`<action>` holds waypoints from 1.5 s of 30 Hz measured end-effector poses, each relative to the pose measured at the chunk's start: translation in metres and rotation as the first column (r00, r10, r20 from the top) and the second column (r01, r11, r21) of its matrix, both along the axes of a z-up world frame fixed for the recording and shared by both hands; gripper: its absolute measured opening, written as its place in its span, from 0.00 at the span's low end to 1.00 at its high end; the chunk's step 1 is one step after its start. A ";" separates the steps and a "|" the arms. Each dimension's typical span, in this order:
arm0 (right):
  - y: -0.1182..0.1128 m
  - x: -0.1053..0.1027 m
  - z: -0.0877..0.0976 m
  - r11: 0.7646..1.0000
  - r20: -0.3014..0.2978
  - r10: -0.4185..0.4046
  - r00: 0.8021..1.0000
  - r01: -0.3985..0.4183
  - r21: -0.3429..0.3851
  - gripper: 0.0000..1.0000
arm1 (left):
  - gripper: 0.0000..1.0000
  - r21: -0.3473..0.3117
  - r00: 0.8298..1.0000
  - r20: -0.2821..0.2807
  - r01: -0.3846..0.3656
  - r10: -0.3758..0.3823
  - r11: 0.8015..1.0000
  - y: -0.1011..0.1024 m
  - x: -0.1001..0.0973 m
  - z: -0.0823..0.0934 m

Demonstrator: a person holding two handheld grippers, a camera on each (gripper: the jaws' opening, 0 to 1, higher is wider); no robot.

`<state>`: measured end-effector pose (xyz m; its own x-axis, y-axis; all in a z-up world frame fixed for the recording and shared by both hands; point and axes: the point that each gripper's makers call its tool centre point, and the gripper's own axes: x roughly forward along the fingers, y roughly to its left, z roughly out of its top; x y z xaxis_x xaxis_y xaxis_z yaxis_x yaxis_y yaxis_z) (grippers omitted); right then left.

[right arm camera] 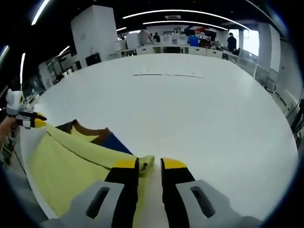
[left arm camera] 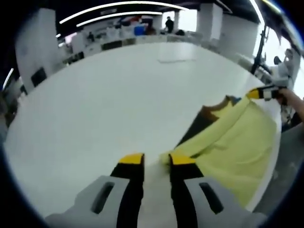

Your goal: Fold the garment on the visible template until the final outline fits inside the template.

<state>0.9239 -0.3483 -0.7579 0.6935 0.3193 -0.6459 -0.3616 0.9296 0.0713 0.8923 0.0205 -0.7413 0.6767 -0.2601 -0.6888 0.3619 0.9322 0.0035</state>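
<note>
A yellow garment (left arm camera: pixel 228 142) with a brown collar and a navy part lies at the table's near edge. My left gripper (left arm camera: pixel 156 160) has one garment corner against its right jaw. My right gripper (right arm camera: pixel 149 164) has the other corner of the garment (right arm camera: pixel 66 161) between its jaws. The yellow edge runs straight and taut between them. The right gripper (left arm camera: pixel 263 93) also appears in the left gripper view at the far corner of that edge. The left gripper (right arm camera: pixel 28 119) appears in the right gripper view on the left. Both look shut on the cloth.
The wide white table (left arm camera: pixel 118 104) stretches ahead, and its near edge runs under the garment. A faint pale outline (right arm camera: pixel 166 74) is marked on the table (right arm camera: pixel 199 114) far ahead. Desks, monitors and people stand at the back of the room.
</note>
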 end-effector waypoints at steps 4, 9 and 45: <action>0.001 0.003 0.005 1.000 0.025 0.009 1.000 -0.009 0.000 0.24 | 0.21 0.004 1.000 0.024 0.000 0.000 1.000 0.000 0.002 0.010; 0.001 0.003 0.012 1.000 0.039 0.003 0.999 -0.004 0.018 0.29 | 0.23 -0.063 0.998 0.063 0.011 -0.007 0.998 -0.008 0.003 0.029; 0.037 -0.022 0.139 0.980 0.261 0.199 0.944 -0.191 -0.056 0.67 | 0.66 0.020 0.928 0.224 0.301 -0.297 0.954 -0.034 -0.037 0.127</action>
<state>0.9021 -0.3108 -0.6185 0.7665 0.4492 -0.4589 -0.5384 0.8391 -0.0778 0.8555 -0.0139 -0.6138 0.7011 -0.4831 -0.5244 0.6154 0.7815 0.1028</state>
